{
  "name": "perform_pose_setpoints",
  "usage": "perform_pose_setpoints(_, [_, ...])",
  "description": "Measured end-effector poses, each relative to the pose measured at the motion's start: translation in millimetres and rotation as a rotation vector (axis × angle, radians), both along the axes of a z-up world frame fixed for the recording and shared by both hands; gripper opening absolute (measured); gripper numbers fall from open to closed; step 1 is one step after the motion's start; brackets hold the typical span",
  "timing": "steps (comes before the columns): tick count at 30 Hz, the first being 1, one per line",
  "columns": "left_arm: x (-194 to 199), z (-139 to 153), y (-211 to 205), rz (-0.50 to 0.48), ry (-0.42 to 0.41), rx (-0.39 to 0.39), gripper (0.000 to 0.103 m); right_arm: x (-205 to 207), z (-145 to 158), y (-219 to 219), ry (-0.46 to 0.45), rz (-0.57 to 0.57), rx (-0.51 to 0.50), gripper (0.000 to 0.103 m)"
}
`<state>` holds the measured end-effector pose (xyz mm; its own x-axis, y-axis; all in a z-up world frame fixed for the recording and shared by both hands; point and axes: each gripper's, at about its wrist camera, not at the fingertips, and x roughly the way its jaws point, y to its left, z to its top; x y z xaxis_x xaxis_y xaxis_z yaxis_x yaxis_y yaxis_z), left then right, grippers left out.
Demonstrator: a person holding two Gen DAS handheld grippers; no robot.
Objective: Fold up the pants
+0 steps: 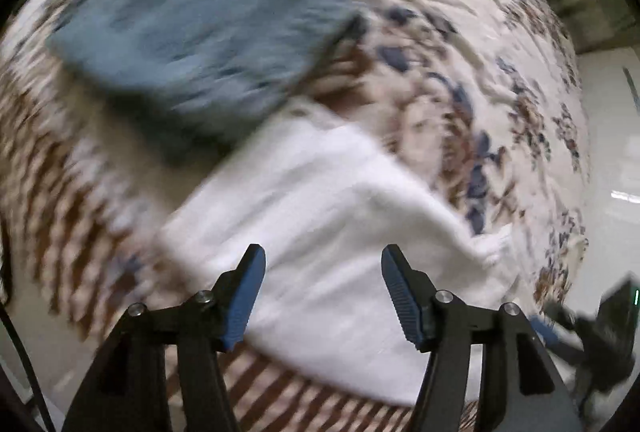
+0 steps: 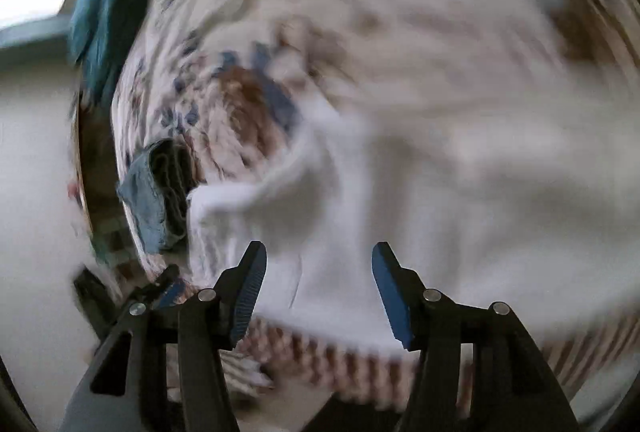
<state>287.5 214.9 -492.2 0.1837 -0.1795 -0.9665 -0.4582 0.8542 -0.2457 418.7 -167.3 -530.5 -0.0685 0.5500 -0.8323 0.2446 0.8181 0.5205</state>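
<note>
Left wrist view: filled mostly by a bed [image 1: 460, 11] under a floral and brown-striped cover, heavily motion-blurred. White pants [image 1: 328, 232] spread near the bed's close edge, directly ahead of the left tongs [image 1: 323, 272], long axis slanting from lower left toward the right, one rumpled end bunched at the right by the mattress corner; waist and hem ends impossible to tell apart in the blur. Folded blue denim garment [image 1: 192, 39] beyond the pants on the upper left, just beside them, possibly touching. Pale glossy floor [image 1: 612, 151] past the bed's right side, with a slice of wall above. Left tongs spread wide apart, nothing between them, over the white cloth. Right wrist view: same white pants [image 2: 420, 199] covering the centre and right, striped cover edge showing below, bare floor [image 2: 36, 191] open to the left. Denim garment [image 2: 156, 199] at the pants' left end, a teal cloth [image 2: 108, 3] farther up along the bed's left edge. Right tongs [image 2: 318, 268] likewise wide apart, holding nothing, over the pants near the close edge.
</note>
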Motion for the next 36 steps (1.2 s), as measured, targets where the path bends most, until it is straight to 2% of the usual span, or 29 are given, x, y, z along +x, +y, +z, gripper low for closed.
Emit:
perform_pose_setpoints(1, [16.6, -10.9, -5.6, -0.028, 0.006, -0.002, 0.058, 19.7, -7.0, 8.7, -0.019, 0.057, -0.039, 0.058])
perform_pose_setpoints(3, [36.3, -30.1, -17.6, -0.081, 0.019, 0.014, 0.058, 54.1, -36.2, 21.9, 0.006, 0.206, -0.125, 0.058])
perform_pose_setpoints(4, [47.3, -37.2, -21.0, -0.098, 0.024, 0.015, 0.058, 62.8, -46.4, 25.8, 0.024, 0.244, -0.119, 0.058])
perform_pose_setpoints(5, [50.8, -42.1, -24.1, -0.110, 0.030, 0.012, 0.058, 69.7, -56.6, 31.0, 0.041, 0.288, -0.092, 0.034])
perform_pose_setpoints(6, [54.4, -48.4, -25.1, -0.126, 0.040, 0.018, 0.058, 71.8, -61.1, 33.8, 0.036, 0.325, -0.098, 0.003])
perform_pose_setpoints(7, [56.5, -53.2, -26.3, -0.146, 0.049, 0.028, 0.058, 73.1, -63.7, 34.2, 0.033, 0.363, -0.130, 0.003])
perform_pose_setpoints(9, [55.4, -61.6, -20.9, -0.151, 0.054, 0.021, 0.058, 81.1, -58.4, 21.7, -0.013, 0.315, -0.186, 0.003])
perform_pose_setpoints(12, [55.0, -59.6, -18.1, -0.128, 0.075, 0.011, 0.058, 82.2, -69.8, 7.6, 0.038, 0.221, -0.138, 0.004])
perform_pose_setpoints(13, [55.2, -53.2, -19.0, -0.117, 0.082, 0.009, 0.058, 79.2, -73.1, 10.9, 0.052, 0.227, -0.123, 0.009])
perform_pose_setpoints(14, [55.3, -46.2, -21.2, -0.105, 0.079, -0.006, 0.058, 72.1, -70.0, 9.4, 0.062, 0.232, -0.103, 0.018])
perform_pose_setpoints(16, [52.7, -24.3, -31.5, -0.099, 0.047, -0.059, 0.058, 48.4, -51.0, -8.5, 0.020, 0.174, -0.088, 0.031])
perform_pose_setpoints(18, [51.8, -4.6, -49.4, -0.122, 0.021, -0.080, 0.059, 21.3, -21.9, -45.1, -0.018, 0.047, -0.088, 0.053])
perform_pose_setpoints(21, [53.3, 12.4, -86.5, -0.167, 0.016, -0.131, 0.060, -19.0, 13.5, -132.8, -0.047, -0.173, -0.140, 0.058])
perform_pose_setpoints(24, [61.9, 13.5, -128.4, -0.217, 0.020, -0.142, 0.060, -50.6, 25.9, -235.2, -0.021, -0.360, -0.243, 0.060])
perform_pose_setpoints(26, [69.1, 3.1, -158.5, -0.219, 0.034, -0.149, 0.060, -71.1, 18.9, -308.6, 0.062, -0.493, -0.314, 0.060])
perform_pose_setpoints(27, [73.3, -3.6, -171.3, -0.214, 0.053, -0.154, 0.060, -78.5, 13.3, -335.3, 0.090, -0.549, -0.314, 0.061])
perform_pose_setpoints(29, [79.8, -18.9, -198.5, -0.197, 0.083, -0.186, 0.060, -84.4, -7.9, -373.7, 0.142, -0.642, -0.249, 0.060])
perform_pose_setpoints(32, [86.2, -30.8, -226.7, -0.193, 0.098, -0.154, 0.060, -76.4, -44.7, -384.3, 0.214, -0.689, -0.110, 0.060])
perform_pose_setpoints(36, [94.9, -40.7, -247.9, -0.198, 0.102, -0.057, 0.060, -56.7, -99.8, -346.0, 0.307, -0.681, -0.026, 0.060])
